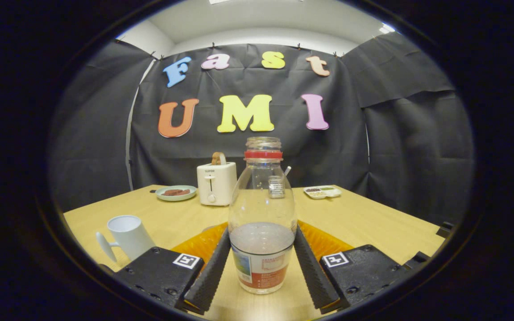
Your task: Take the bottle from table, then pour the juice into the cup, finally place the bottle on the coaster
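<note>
Clear bottle (262,223) standing upright on the desk (373,223) at lower centre, uncapped, red ring at the neck, liquid filling the lower part. Claw (261,267) clamped on bottle, both fingers pressing its lower sides. White cup (127,236) at lower left, well apart. Orange coaster (324,240) behind the bottle. White toaster (216,183), green plate (176,193) and small tray (323,191) farther back, mid-frame.
</note>
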Demonstrator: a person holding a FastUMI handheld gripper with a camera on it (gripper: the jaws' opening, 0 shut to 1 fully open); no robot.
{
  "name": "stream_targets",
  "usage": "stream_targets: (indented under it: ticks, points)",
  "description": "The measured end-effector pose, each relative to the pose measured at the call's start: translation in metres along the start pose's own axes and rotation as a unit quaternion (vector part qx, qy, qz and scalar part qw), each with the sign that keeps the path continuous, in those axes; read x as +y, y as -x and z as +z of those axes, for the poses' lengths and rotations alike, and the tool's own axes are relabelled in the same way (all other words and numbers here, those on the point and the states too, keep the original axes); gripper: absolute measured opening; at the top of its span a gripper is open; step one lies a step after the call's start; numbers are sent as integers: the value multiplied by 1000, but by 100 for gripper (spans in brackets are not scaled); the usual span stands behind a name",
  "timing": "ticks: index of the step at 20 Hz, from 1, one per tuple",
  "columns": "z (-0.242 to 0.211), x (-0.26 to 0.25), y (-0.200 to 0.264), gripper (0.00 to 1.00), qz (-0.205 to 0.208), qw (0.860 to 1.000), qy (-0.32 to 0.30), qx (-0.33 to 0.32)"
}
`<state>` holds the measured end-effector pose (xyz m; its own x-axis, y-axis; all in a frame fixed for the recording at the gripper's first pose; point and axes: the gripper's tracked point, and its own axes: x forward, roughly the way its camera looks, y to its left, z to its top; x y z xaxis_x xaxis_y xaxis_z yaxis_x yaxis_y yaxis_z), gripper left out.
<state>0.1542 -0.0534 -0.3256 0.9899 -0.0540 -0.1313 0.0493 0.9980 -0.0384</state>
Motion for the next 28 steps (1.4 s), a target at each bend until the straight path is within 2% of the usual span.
stream_targets:
  ticks: [6,13,20,25,28]
  points:
    - [0,4,-4,83,14,1000,8,-15]
    - [-7,-7,-8,85,-15,1000,16,2]
    - [-9,-6,-13,85,-23,999,30,14]
    - [-3,-7,-2,81,-31,995,96,12]
    - [19,-6,16,81,-24,993,116,-11]
